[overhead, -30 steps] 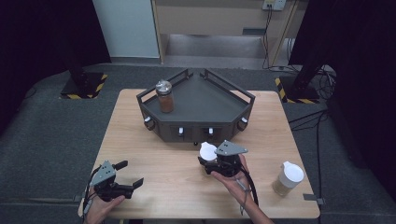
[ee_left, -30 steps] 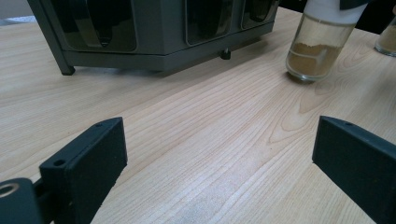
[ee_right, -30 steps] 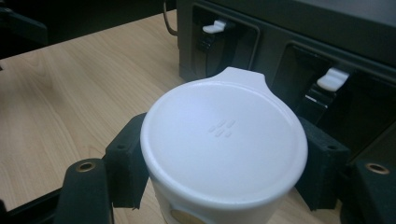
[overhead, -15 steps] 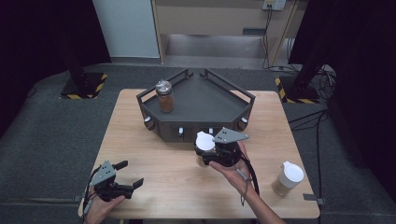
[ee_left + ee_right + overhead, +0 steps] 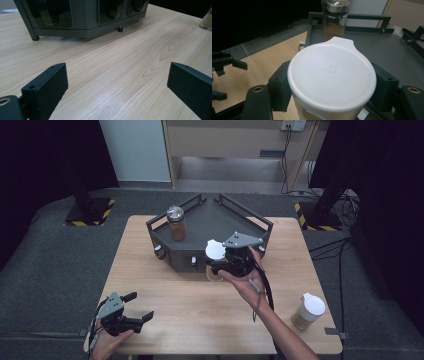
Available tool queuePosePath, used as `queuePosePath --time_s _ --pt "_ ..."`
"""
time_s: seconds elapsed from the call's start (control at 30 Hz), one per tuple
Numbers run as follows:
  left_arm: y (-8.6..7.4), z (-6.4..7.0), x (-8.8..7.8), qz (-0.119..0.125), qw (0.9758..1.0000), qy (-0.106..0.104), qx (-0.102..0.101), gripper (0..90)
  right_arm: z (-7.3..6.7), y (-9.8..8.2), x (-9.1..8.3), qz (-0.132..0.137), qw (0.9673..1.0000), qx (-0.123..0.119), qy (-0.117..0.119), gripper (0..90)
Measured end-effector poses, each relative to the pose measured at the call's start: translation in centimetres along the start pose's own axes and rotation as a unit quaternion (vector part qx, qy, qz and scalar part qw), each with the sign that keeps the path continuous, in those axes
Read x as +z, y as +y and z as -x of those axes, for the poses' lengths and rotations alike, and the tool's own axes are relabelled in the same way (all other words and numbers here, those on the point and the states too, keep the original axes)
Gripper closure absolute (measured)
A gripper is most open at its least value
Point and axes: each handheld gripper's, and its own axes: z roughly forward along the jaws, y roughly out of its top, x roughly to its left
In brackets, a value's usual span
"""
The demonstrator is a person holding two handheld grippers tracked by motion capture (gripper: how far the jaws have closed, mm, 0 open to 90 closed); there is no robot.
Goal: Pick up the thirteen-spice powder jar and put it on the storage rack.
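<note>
1. A light wooden table [image 5: 165, 310] with visible grain stands on dark grey carpet [image 5: 50, 265].
2. Beyond the table, a pale wall panel [image 5: 135, 150] meets a beige cabinet [image 5: 220, 137].
3. Black curtains [image 5: 40, 160] darken both sides of the room.
4. Two black stand bases with yellow-black hazard stripes [image 5: 89, 212] rest on the floor.
5. Cables [image 5: 345, 200] trail at the far right.
</note>
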Motion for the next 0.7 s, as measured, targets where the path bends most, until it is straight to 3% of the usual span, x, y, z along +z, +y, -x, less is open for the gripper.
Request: queuePosePath --time_s 0.33,0.7 --pt "0.1 0.1 0.0 -0.002 1.0 0.001 0.003 2.4 0.6 4.7 1.2 0.003 0.9997 0.002 -0.023 30.8" --pt "0.1 0.0 0.0 -0.002 1.0 -0.001 0.003 2.4 1.4 8.1 3.8 -0.002 0.9987 0.014 -0.048 30.8"
